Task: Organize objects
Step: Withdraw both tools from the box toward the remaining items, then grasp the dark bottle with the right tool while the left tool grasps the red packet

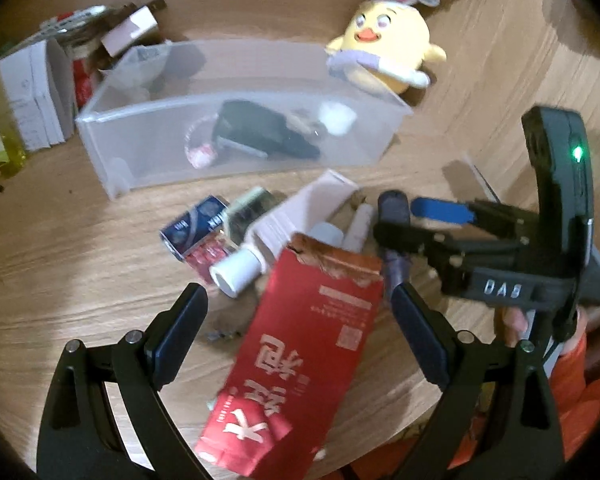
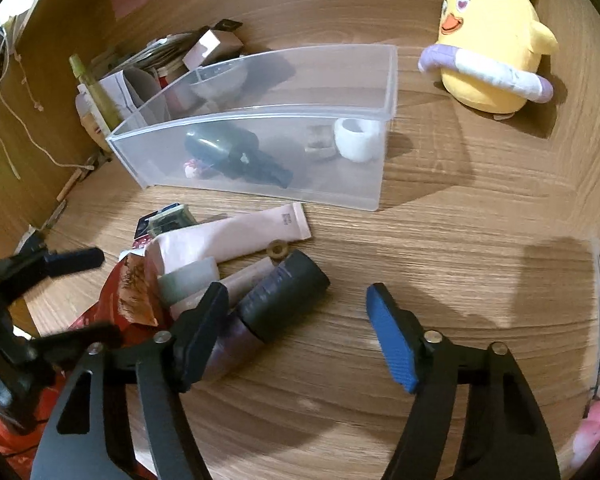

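A clear plastic bin (image 1: 148, 148) (image 2: 340, 184) stands on the wooden table and holds a dark bottle (image 1: 260, 132) (image 2: 236, 152) and a white cap (image 2: 358, 140). In front of it lies a pile: a pink tube (image 1: 304, 212) (image 2: 236, 232), small boxes (image 1: 196, 228), a dark-capped purple bottle (image 2: 284, 292). My left gripper (image 1: 300, 304) is open, its fingers on either side of a red pouch (image 1: 300, 360) without gripping it. My right gripper (image 2: 296, 296) (image 1: 416, 208) is open; its left finger sits beside the purple bottle.
A yellow chick plush (image 1: 388, 48) (image 2: 492, 48) sits right of the bin. Boxes and clutter (image 1: 40, 92) (image 2: 140, 72) stand at the bin's left. The table edge runs along the lower right in the left wrist view. Pink items (image 2: 592, 424) lie at the far right.
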Demonstrator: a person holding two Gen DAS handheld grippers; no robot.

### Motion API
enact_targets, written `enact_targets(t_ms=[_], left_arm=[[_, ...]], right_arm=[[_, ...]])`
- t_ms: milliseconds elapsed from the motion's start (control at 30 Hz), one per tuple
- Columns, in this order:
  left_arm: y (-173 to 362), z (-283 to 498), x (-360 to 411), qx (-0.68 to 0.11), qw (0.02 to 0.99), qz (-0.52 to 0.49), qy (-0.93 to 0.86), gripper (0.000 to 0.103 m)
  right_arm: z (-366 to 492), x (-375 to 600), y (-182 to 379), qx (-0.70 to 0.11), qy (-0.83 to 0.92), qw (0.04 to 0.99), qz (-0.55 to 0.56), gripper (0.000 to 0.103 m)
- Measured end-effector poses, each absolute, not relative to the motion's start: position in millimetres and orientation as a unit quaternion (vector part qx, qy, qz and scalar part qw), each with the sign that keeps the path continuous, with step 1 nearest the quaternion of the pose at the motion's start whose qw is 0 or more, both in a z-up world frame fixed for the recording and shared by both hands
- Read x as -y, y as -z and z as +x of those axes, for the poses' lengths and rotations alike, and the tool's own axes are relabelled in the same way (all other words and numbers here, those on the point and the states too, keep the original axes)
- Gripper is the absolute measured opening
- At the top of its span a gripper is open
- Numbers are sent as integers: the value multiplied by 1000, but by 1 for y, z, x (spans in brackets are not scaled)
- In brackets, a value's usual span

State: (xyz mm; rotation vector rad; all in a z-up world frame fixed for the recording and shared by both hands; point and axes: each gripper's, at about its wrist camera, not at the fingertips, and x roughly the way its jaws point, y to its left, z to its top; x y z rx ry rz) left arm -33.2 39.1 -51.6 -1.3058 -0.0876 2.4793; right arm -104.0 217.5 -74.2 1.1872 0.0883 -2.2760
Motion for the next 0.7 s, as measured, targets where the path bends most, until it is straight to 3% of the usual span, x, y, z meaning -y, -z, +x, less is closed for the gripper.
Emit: enact_targets(t_ms=[267, 400, 700], left_arm=[[52, -34, -44, 11, 151, -437, -886, 93], [52, -33, -46, 3, 152, -433, -889, 77], [49, -31, -47, -2, 146, -423, -895, 56]], right_arm=[[-105, -225, 72, -29, 850, 284, 443, 49], [-102, -226, 73, -35, 851, 283, 441, 45], [-94, -230, 69, -38, 855, 288, 429, 45]])
